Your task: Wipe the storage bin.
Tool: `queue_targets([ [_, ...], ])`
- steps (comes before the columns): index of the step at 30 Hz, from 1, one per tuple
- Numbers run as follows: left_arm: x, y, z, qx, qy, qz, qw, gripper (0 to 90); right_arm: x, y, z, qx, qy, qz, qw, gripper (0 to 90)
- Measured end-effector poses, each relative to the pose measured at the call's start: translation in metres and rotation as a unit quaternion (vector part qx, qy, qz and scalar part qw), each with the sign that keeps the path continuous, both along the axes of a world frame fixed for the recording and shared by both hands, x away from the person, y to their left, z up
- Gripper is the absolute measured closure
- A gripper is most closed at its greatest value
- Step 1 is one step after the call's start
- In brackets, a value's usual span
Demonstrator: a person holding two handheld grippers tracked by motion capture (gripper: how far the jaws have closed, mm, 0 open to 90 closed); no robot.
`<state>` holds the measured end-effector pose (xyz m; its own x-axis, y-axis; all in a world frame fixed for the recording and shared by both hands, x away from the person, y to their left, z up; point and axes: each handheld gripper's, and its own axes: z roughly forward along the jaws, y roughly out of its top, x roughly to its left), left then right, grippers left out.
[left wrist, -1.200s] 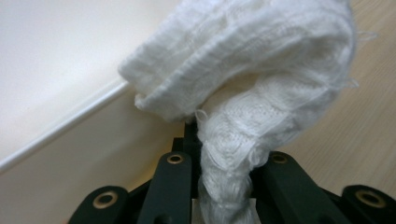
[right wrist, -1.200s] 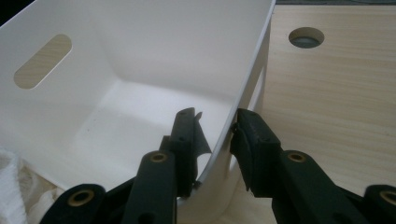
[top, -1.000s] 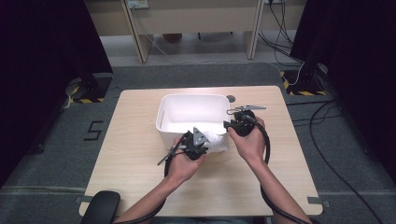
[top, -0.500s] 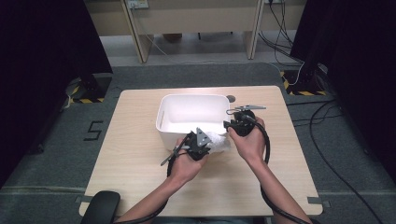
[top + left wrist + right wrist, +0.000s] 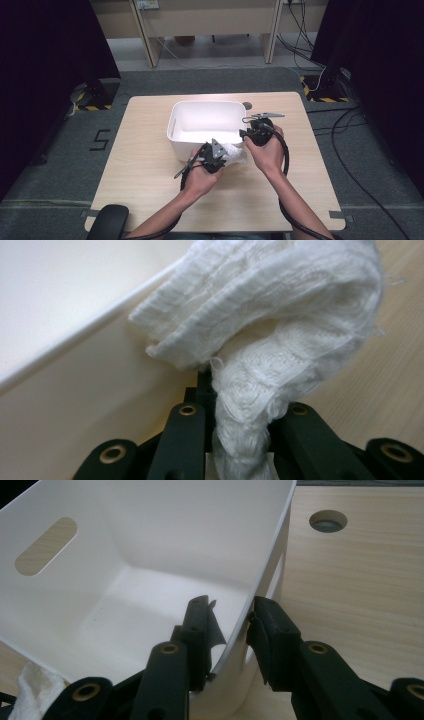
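A bunched white cloth hangs clamped in the jaws of the left gripper, just outside the near wall of the white tub, above the wooden table. The right gripper straddles the tub's right wall, one jaw inside and one outside; they seem to pinch it, though contact is hard to make out. A round hole sits in the table beyond the tub.

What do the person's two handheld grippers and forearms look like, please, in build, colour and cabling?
Both the left gripper and the right gripper are black, each with two chunky black jaws studded with brass-ringed screw holes. Each carries a grey three-cornered plate on top. A thick black cable trails from each back along the forearm. The forearms are bare, with no sleeves or gloves in sight.
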<state>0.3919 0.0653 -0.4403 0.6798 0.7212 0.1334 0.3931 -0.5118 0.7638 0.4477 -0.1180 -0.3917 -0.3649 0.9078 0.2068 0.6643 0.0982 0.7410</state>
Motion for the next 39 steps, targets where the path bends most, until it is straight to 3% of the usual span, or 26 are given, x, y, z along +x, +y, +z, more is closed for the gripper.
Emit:
queue_targets([
  [39, 0.004, -0.009, -0.032, 0.026, 0.014, -0.009, 0.9995, 79.0, 0.000, 0.000, 0.000, -0.001, -0.001, 0.000, 1.0000, 69.6],
])
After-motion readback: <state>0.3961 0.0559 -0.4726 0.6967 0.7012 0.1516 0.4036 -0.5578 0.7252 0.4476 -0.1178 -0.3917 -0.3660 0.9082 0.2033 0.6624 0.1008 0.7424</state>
